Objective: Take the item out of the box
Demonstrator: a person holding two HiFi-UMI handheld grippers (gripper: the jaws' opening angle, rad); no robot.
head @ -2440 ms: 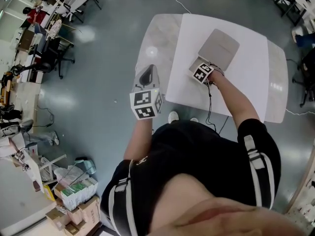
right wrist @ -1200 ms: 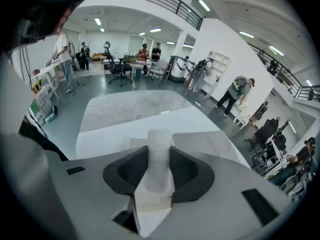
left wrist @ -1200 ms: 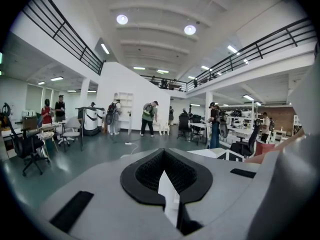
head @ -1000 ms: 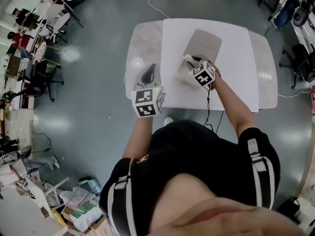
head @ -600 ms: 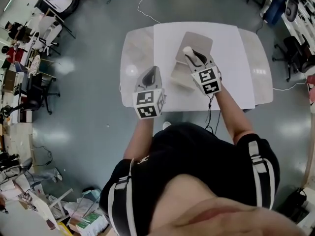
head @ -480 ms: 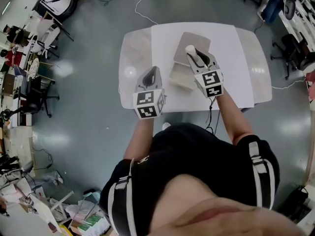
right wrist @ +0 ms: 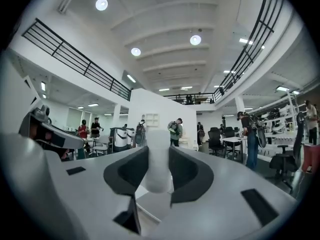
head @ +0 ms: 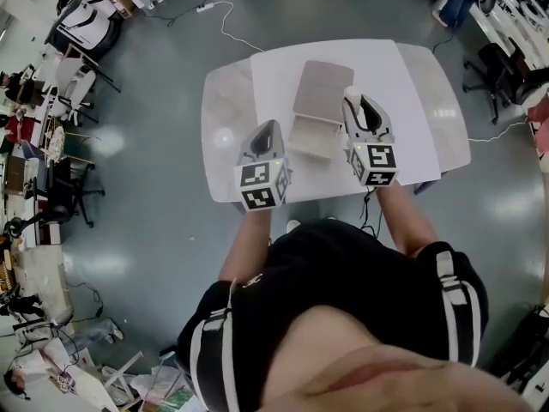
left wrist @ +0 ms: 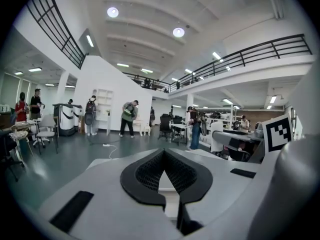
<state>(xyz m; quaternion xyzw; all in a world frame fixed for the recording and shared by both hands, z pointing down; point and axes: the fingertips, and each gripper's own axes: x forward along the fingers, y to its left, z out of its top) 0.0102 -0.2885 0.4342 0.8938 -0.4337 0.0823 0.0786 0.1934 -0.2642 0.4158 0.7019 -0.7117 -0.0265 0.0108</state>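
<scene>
A flat beige box (head: 322,82) lies open on the white table (head: 420,84), its lid folded back. My right gripper (head: 355,103) hangs in the air just right of the box, shut on a white cylinder-shaped item (head: 349,93). In the right gripper view the item (right wrist: 157,154) stands upright between the dark pads (right wrist: 186,173) of the right gripper (right wrist: 158,170), whose jaws have just closed a little further on it. My left gripper (head: 267,127) hovers at the box's left near corner, apart from it. Its fingertips meet in the left gripper view (left wrist: 164,153), with nothing held.
A marble strip of the table top (head: 225,114) shows at the left edge. Office chairs (head: 493,63) stand on the grey floor to the right. A cable (head: 225,9) runs across the floor behind the table. People (left wrist: 129,116) stand far off in the hall.
The right gripper rose out of the box with the white item and swung to the box's right side, turning level. The left gripper drifted slightly along the table's near edge.
</scene>
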